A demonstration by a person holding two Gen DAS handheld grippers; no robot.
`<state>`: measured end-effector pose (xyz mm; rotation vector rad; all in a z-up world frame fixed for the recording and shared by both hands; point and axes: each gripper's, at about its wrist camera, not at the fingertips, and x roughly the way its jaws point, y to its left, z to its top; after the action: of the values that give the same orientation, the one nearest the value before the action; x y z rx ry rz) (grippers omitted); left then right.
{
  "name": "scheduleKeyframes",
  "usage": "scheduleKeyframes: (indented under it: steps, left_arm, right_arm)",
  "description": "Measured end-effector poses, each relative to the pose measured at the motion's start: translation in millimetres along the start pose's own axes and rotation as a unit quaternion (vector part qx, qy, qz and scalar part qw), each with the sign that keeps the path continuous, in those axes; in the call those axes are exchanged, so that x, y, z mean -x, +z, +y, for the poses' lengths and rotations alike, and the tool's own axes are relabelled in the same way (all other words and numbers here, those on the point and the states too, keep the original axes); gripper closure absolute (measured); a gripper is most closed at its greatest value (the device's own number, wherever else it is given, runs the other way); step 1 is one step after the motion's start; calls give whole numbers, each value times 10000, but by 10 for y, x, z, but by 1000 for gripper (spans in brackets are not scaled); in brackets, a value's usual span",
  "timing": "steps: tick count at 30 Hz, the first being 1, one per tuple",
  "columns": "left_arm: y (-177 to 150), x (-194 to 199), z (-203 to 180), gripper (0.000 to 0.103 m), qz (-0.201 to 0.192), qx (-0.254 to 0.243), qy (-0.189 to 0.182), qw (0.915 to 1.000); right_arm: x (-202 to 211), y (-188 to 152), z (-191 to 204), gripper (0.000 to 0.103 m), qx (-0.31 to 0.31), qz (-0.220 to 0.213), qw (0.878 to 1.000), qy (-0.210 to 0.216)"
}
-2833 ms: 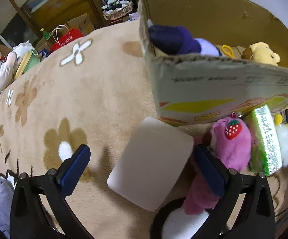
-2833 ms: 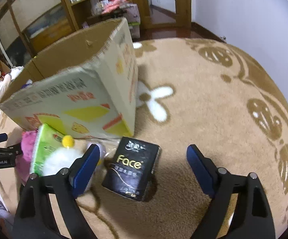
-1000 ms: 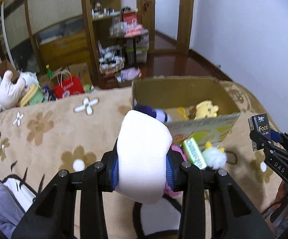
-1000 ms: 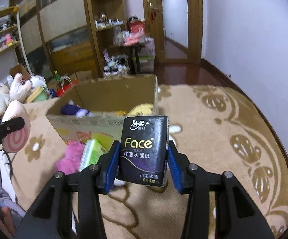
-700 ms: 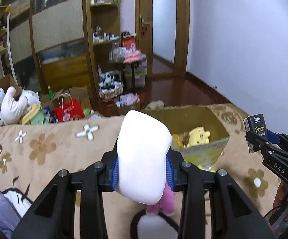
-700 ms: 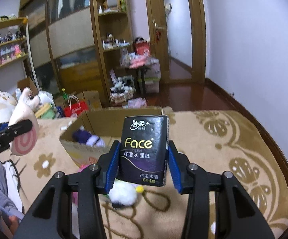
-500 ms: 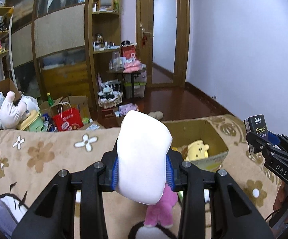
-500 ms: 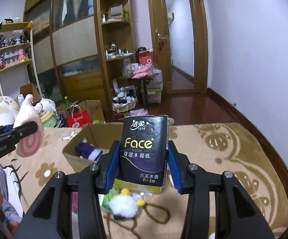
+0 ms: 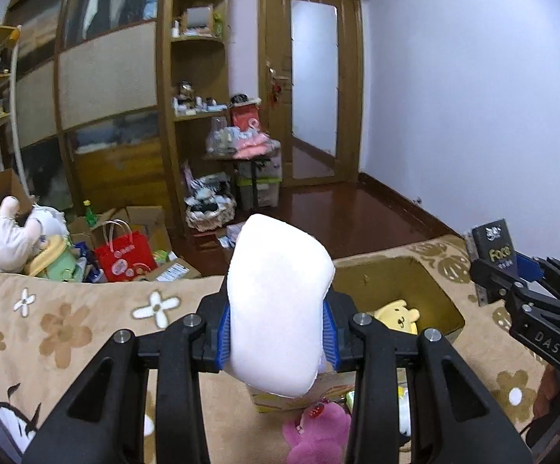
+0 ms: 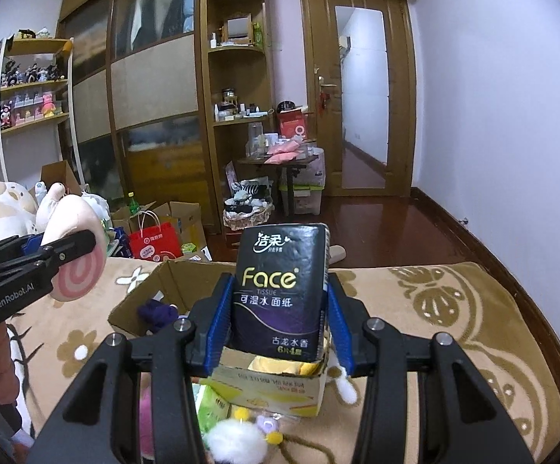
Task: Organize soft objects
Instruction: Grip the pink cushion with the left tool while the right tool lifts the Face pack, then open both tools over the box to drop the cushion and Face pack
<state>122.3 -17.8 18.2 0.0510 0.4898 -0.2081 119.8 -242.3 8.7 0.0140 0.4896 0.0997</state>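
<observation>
My left gripper [image 9: 276, 332] is shut on a soft white cushion [image 9: 278, 301], whose pink spiral end [image 10: 76, 270] shows in the right wrist view. My right gripper [image 10: 278, 328] is shut on a black "Face" tissue pack [image 10: 281, 290], also seen at the right of the left wrist view as the tissue pack [image 9: 494, 245]. Both are held high above an open cardboard box [image 10: 136, 305] on the beige flowered carpet. The box [image 9: 438, 294] holds a yellow plush [image 9: 398, 315] and a dark purple plush [image 10: 158, 311].
In front of the box lie a pink plush [image 9: 318, 437], a green packet [image 10: 212, 406] and a white pompom toy [image 10: 235, 444]. Plush toys [image 9: 16, 239] and a red bag [image 9: 125, 255] crowd the left. A shelf unit [image 10: 237, 116] and a door [image 10: 361, 100] stand behind.
Both grippers have risen and tilted up with their loads, so the box and floor toys sit lower in view and more of the room shows.
</observation>
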Motion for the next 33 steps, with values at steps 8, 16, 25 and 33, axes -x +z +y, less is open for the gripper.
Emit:
scheduleKeyframes:
  steps: [8, 16, 25, 33]
  left_arm:
    - [-67, -267, -90, 67, 243, -173, -71, 9995]
    - [-119, -541, -119, 67, 505, -89, -240, 9984]
    - [-250, -812, -154, 66, 913, -24, -363, 9952]
    - [-292, -936, -115, 61, 1135, 117, -371, 9928]
  right_arm:
    - [-330, -44, -15, 54, -76, 77, 9998, 145]
    - [-584, -170, -39, 54, -125, 296, 9988, 370]
    - [-800, -322, -149, 54, -303, 596, 9967, 461]
    - [-900, -443, -180, 54, -317, 807, 9954, 406]
